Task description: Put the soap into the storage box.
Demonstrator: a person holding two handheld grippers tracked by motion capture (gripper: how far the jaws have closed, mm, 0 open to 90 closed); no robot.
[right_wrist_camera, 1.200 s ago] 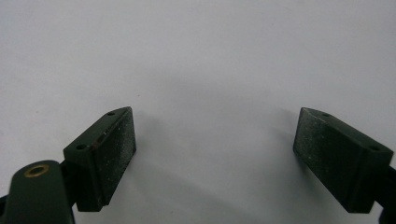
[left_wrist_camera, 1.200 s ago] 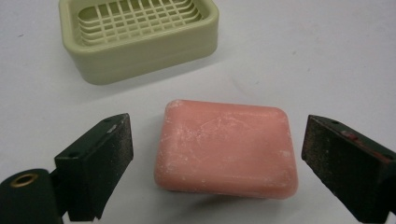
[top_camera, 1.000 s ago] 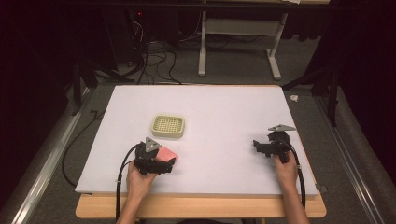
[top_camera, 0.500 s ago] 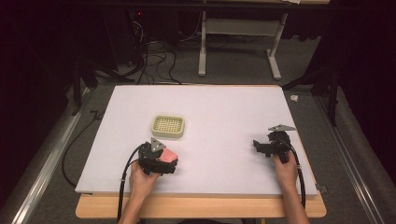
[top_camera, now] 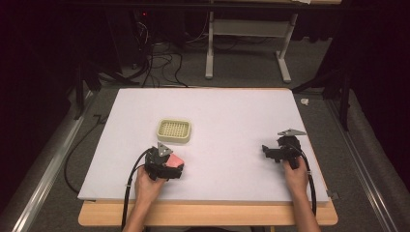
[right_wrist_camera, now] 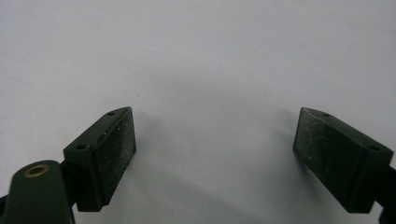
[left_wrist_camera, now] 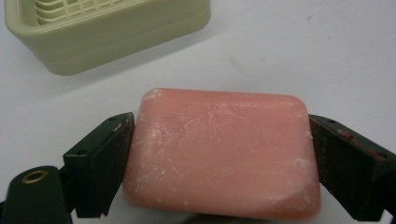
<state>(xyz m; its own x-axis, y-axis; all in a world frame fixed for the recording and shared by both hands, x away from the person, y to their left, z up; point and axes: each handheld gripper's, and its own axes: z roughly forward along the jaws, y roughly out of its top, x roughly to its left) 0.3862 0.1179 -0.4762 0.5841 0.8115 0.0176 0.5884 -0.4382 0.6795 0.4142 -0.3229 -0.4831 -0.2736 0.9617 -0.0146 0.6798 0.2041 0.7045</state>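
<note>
A pink bar of soap (left_wrist_camera: pixel 222 151) sits between the jaws of my left gripper (left_wrist_camera: pixel 219 158), and both pads press its short sides, so the gripper is shut on it. From above, the soap (top_camera: pixel 175 161) shows at the near left of the white board under my left gripper (top_camera: pixel 170 166). A pale yellow-green soap dish (top_camera: pixel 174 131) with a slotted top stands just beyond it, and its corner (left_wrist_camera: pixel 112 35) rises close ahead. My right gripper (top_camera: pixel 269 152) rests at the near right, its jaws wide open (right_wrist_camera: pixel 215 158) over bare board.
The white board (top_camera: pixel 232 111) covers a wooden table whose front edge (top_camera: pixel 208 215) runs near the person's forearms. Cables and a table frame (top_camera: pixel 246 48) lie on the floor beyond the far edge. A metal rail (top_camera: pixel 43 169) runs along the left.
My left gripper has shifted slightly nearer and rightward with the soap and now covers more of it. My right gripper has stayed where it was.
</note>
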